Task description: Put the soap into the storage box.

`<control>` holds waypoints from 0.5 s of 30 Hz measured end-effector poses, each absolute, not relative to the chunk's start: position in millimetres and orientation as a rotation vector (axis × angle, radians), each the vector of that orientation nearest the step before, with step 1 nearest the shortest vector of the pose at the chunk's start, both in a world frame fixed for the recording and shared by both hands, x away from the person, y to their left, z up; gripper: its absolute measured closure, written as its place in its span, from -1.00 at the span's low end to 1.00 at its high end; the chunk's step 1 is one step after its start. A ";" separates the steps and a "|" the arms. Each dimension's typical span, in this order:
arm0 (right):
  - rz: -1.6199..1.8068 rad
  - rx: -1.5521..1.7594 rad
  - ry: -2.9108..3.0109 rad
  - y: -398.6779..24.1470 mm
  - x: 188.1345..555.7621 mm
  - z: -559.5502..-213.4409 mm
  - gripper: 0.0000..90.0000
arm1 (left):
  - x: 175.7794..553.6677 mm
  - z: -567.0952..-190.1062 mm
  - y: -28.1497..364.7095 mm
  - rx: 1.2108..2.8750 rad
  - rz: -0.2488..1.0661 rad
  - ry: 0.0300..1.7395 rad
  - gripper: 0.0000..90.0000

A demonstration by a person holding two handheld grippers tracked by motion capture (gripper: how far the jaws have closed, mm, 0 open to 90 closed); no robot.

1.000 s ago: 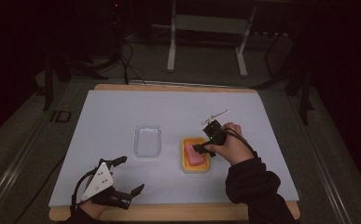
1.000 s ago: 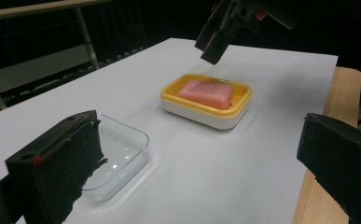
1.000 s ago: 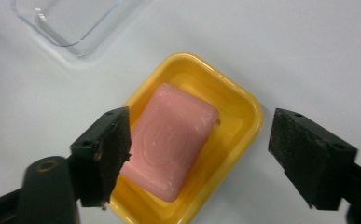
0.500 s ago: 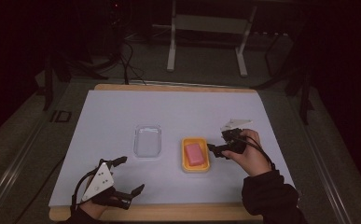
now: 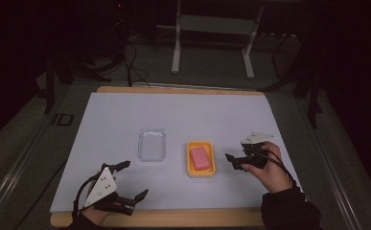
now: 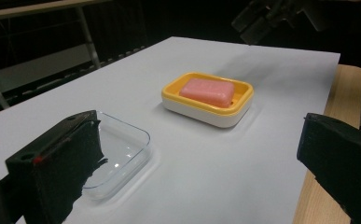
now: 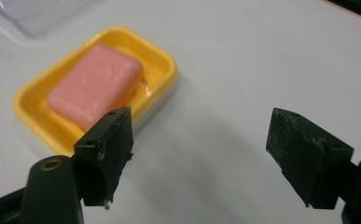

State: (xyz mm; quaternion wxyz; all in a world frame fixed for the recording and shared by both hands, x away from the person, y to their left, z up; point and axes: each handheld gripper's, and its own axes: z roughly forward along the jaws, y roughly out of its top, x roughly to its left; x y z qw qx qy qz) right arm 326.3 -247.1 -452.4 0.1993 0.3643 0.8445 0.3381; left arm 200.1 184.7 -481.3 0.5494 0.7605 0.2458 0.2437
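A pink soap bar (image 5: 199, 157) lies in a yellow soap dish (image 5: 191, 167) near the middle of the white mat. The same soap bar (image 7: 94, 86) and its dish (image 7: 166, 65) lie just left of my right gripper's jaws. My right gripper (image 5: 231, 161) sits to the right of the dish, apart from it, open and holding nothing. The right gripper (image 7: 201, 126) has only bare mat between its fingers. My left gripper (image 5: 133, 179) rests open at the front left corner. From the left gripper (image 6: 197, 135) the soap bar (image 6: 207, 92) and dish (image 6: 243, 91) lie ahead.
A clear shallow plastic tray (image 5: 152, 144) lies left of the dish, and the same tray (image 6: 122, 149) sits by my left jaw. The mat (image 5: 183, 115) covers a wooden table (image 5: 173, 218). Stands and cables fill the dark floor behind.
My right gripper has drawn back to the right, from over the soap in the dish to bare mat beside it, jaws open. The left gripper has stayed put.
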 end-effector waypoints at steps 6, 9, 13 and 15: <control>0.937 1.042 2.339 -261.6 314.6 -461.6 -0.55 | 200.1 -481.7 184.4 1.802 0.578 0.584 -0.99; 0.954 1.061 2.307 -268.8 309.6 -465.7 -0.55 | 200.1 -481.6 184.4 1.801 0.579 0.584 -0.99; 1.013 1.091 2.235 -277.1 303.4 -471.6 -0.55 | 200.1 -481.8 184.4 1.801 0.577 0.585 -0.99; 1.041 1.101 2.208 -280.7 300.2 -475.5 -0.55 | 200.1 -481.9 184.4 1.803 0.576 0.585 -0.99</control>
